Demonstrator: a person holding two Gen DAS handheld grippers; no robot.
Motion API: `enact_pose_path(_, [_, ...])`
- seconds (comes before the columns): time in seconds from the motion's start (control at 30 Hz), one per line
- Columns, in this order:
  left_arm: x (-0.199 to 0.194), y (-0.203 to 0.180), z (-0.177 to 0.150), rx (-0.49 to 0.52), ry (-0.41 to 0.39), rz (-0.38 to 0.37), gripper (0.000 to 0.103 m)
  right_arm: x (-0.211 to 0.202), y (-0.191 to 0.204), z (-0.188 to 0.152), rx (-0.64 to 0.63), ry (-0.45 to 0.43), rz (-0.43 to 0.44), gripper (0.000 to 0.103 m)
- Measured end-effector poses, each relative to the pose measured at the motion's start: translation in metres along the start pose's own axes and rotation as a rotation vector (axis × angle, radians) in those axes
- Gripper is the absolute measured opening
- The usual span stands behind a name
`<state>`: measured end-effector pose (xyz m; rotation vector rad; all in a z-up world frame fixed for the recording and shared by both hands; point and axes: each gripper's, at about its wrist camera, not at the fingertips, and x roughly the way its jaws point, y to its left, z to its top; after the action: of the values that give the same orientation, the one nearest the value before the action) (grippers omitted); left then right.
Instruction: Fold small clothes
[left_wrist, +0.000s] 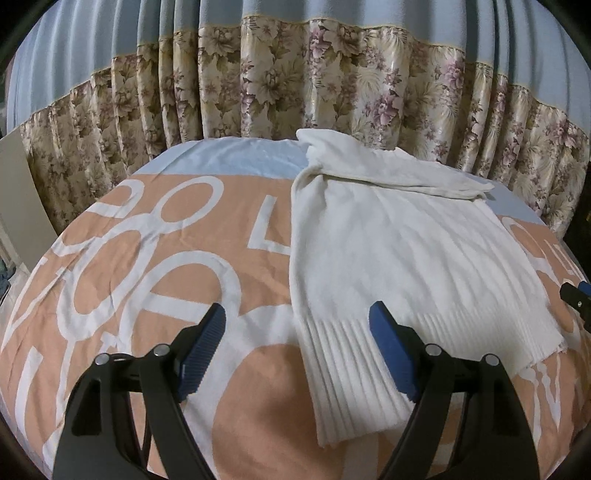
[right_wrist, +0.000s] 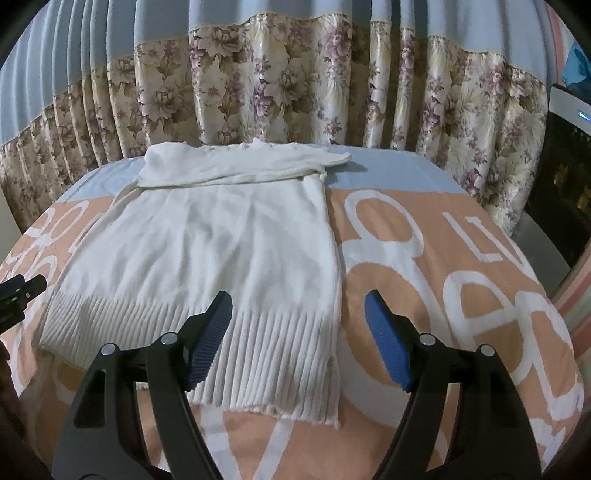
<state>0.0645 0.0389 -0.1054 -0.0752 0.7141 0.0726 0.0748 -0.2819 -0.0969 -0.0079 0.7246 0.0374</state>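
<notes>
white knit sweater laid flat on the bed, sleeves folded across the top | soft, floppy, light I'd guess, ribbed hem thicker so best to pinch there at both corners | left gripper fingers apart, empty | right gripper same, spread over hem corner

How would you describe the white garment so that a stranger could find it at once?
Look at the bed with the orange cover bearing large white letters, in front of the floral curtain. The white sweater lies flat on it. It is the only garment there, with a ribbed hem nearest the cameras.
</notes>
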Motion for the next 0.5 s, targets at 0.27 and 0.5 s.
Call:
enact_pose_path(0.27, [-0.004, 0.002, -0.013, 0.001, 0.012, 0.007, 0.081, -0.002, 0.000, -0.007, 0.017, 0.020, 0.004, 0.075])
enact_pose_path(0.5, [-0.006, 0.004, -0.022, -0.011, 0.016, 0.001, 0.081, 0.004, -0.004, -0.020, 0.019, 0.069, -0.009, 0.075])
